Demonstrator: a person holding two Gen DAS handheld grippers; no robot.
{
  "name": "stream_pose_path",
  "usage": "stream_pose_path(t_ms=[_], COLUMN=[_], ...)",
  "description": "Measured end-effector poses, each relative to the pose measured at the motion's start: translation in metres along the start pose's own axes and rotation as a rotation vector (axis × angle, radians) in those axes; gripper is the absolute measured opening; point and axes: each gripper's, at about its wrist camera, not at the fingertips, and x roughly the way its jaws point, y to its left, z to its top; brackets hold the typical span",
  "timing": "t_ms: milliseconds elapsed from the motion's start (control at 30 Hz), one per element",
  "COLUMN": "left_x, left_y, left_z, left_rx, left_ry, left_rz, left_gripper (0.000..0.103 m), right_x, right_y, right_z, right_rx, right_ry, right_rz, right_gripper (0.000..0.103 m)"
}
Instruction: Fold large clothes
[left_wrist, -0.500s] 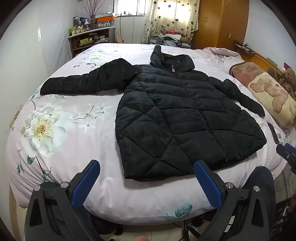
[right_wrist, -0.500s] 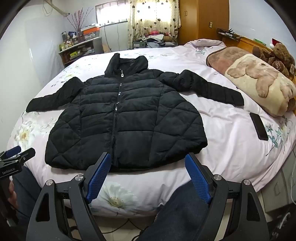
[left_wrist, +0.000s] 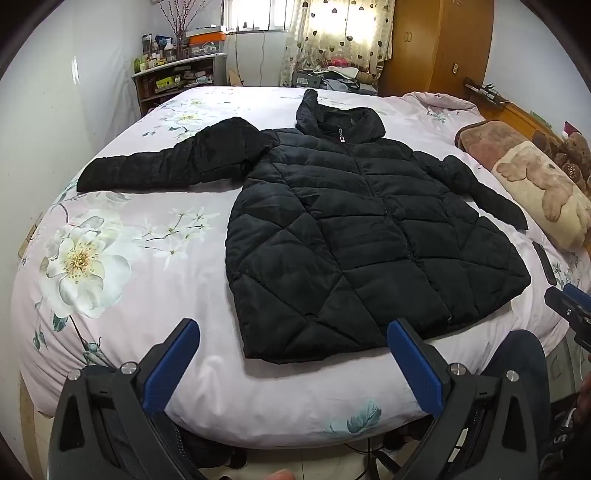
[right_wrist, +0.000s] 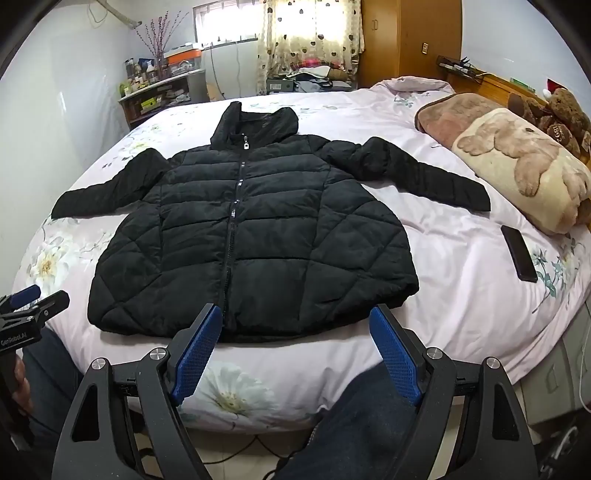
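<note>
A black quilted hooded jacket (left_wrist: 354, 236) lies flat and zipped on the bed, sleeves spread to both sides, hem toward me; it also shows in the right wrist view (right_wrist: 251, 236). My left gripper (left_wrist: 293, 332) is open and empty, held off the bed's near edge just short of the hem's left part. My right gripper (right_wrist: 295, 314) is open and empty, held off the near edge at the hem's right half. Each gripper shows at the edge of the other's view: the right one (left_wrist: 569, 306), the left one (right_wrist: 29, 306).
The bed has a pink floral sheet (left_wrist: 129, 258). A black phone (right_wrist: 519, 253) lies on it at the right. A folded bear-print blanket (right_wrist: 517, 162) and teddy bears (right_wrist: 561, 114) sit at the right. A shelf (left_wrist: 177, 77) and wardrobe (left_wrist: 436, 48) stand behind. My leg (right_wrist: 362, 424) is below.
Both grippers have edged slightly forward toward the bed. The jacket has not moved.
</note>
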Motion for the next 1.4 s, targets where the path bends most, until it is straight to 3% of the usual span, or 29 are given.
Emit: stream_pose_path(t_ms=[1400], left_x=[-0.004], left_y=[-0.009], left_z=[-0.003], left_rx=[-0.004], left_ry=[0.003], left_rz=[-0.014], left_gripper=[0.103], right_x=[0.008], right_y=[0.006], right_z=[-0.004], right_rx=[-0.01], right_ry=[0.008], right_rz=[-0.006], right_gripper=[0.082])
